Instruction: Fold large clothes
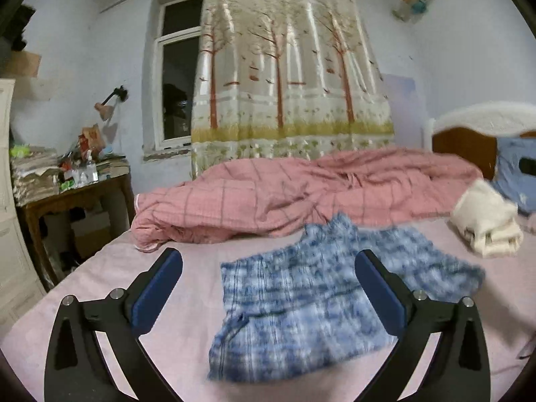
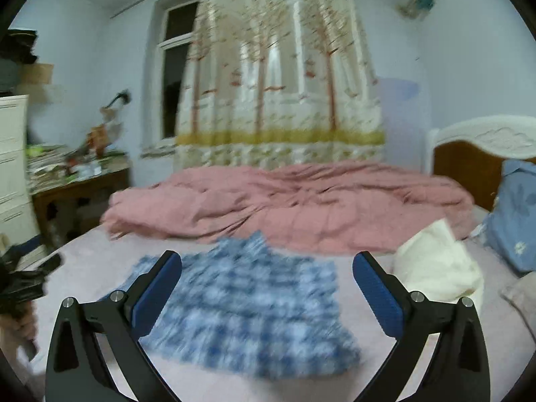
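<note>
A blue and white plaid garment lies partly folded on the pale pink bed sheet. It also shows in the right wrist view, blurred by motion. My left gripper is open and empty, held above the near part of the garment. My right gripper is open and empty, also above the garment. The left gripper shows at the left edge of the right wrist view.
A rumpled pink checked quilt lies across the far side of the bed. A folded cream cloth and a blue pillow sit at the right by the headboard. A cluttered wooden table stands left.
</note>
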